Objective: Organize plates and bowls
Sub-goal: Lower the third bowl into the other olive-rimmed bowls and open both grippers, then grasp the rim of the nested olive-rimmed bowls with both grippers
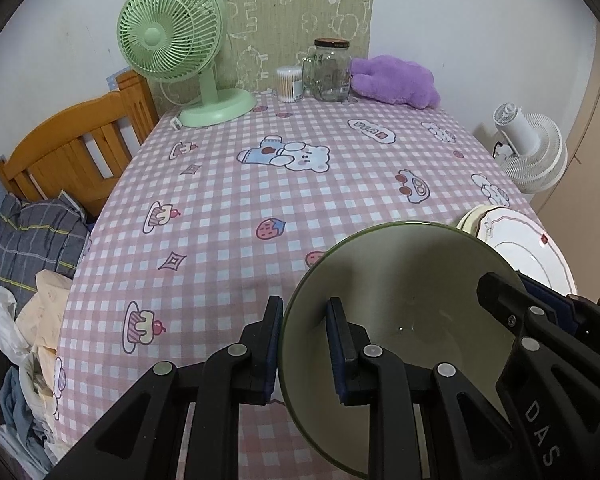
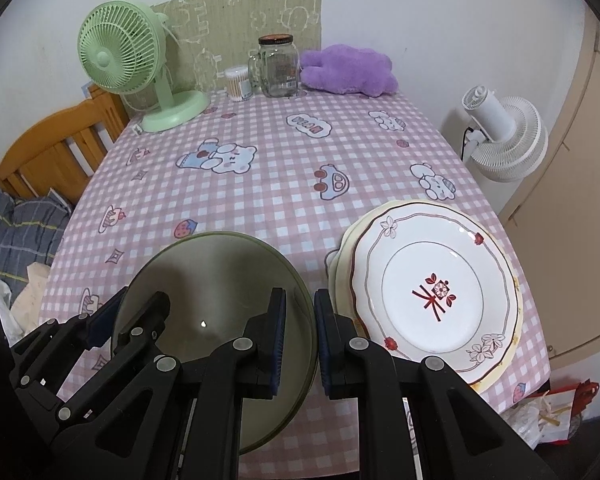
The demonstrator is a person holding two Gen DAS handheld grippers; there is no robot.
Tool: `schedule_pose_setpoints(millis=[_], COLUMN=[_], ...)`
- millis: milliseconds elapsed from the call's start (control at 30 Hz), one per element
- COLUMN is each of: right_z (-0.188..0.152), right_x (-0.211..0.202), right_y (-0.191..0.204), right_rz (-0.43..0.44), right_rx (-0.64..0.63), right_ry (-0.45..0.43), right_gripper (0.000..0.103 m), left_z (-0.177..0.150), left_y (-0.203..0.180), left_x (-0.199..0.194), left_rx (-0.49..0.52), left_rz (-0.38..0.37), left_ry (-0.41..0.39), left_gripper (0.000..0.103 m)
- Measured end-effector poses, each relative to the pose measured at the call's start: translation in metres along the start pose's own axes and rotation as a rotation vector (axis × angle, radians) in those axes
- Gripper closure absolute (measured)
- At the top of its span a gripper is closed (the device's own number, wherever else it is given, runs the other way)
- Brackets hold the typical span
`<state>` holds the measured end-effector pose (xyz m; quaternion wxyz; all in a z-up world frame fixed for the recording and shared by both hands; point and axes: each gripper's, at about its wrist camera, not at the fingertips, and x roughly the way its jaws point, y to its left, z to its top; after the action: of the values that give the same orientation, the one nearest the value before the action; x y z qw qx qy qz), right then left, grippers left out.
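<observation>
Left tool: angled steeply downward, clamped on the green bowl's left rim.
Right tool: angled likewise, clamped on its right rim.
Plates: stacked on the counter, just right of the bowl.

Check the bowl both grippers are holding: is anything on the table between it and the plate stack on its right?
Nothing visible. The green bowl is clamped by the left gripper and right gripper on opposite rim edges. Between it and the plate stack only bare tablecloth shows; the right gripper's outer finger sits beside the stack's edge.
</observation>
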<state>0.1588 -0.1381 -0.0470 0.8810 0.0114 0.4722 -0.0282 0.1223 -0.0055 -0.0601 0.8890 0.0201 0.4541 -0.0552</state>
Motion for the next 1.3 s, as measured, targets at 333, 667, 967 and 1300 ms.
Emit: schedule_pose_setpoints(millis=[333,667,967,1300], right_z=[0.0,0.0,-0.001,0.001], right_x=[0.011,0.01,0.01,0.034], right_y=[0.002,0.001,-0.002,-0.016], right_rz=[-0.024,0.011,0.041,0.15], right_rx=[-0.004,-0.001,0.027,0.044], right_ry=[0.008,0.039,0.081,0.144], right_gripper=[0.085,0.077,0.043,0.043], left_z=[0.001,-0.004,-0.002,-0.003], left_y=[-0.004,0.002,0.01,-0.003], left_x=[0.004,0.002,0.005,0.017], left_rx=[0.032,0.002,-0.029,-0.037], left_rz=[0.015,-0.056,-0.121,-0.133], left_ry=[-0.011,0.04,0.094,0.13], left_gripper=[0.083,0.07,0.043,0.038])
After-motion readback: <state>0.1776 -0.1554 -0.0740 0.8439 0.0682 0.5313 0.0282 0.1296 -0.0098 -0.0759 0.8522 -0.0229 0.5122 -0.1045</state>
